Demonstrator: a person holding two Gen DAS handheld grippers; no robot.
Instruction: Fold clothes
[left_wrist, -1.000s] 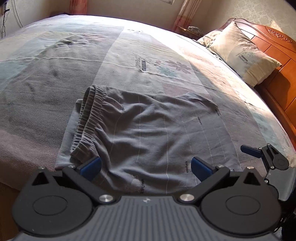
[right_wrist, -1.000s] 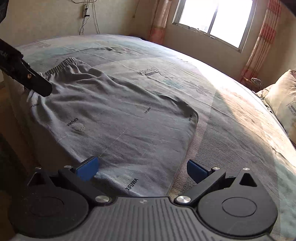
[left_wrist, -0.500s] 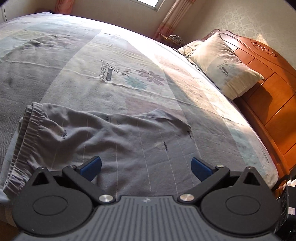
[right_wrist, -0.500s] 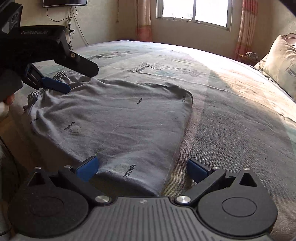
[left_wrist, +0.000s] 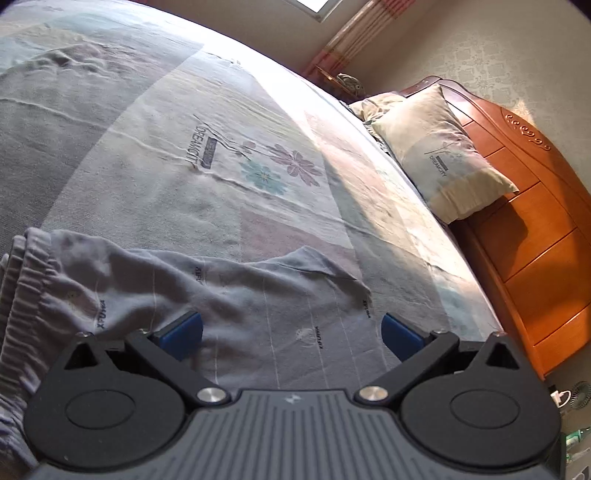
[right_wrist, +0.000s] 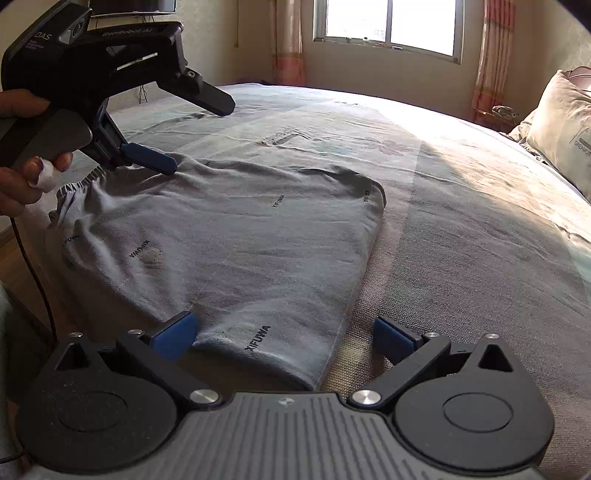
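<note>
I have both sets of fingers spread wide and gripping nothing, my left gripper (right_wrist: 147, 155) over the waistband and my right gripper (right_wrist: 284, 338) at the near hem of the grey shorts (right_wrist: 236, 236) lying flat on the bed (right_wrist: 480, 240), so I judge I'm lining up a grab, each needing to close on its edge

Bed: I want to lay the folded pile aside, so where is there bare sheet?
Free: the wide stretch of bed sheet between the grey shorts and the pillow, and the far side toward the window. Crowded: the near left edge, where the shorts lie under both open tongs, left and right.
</note>
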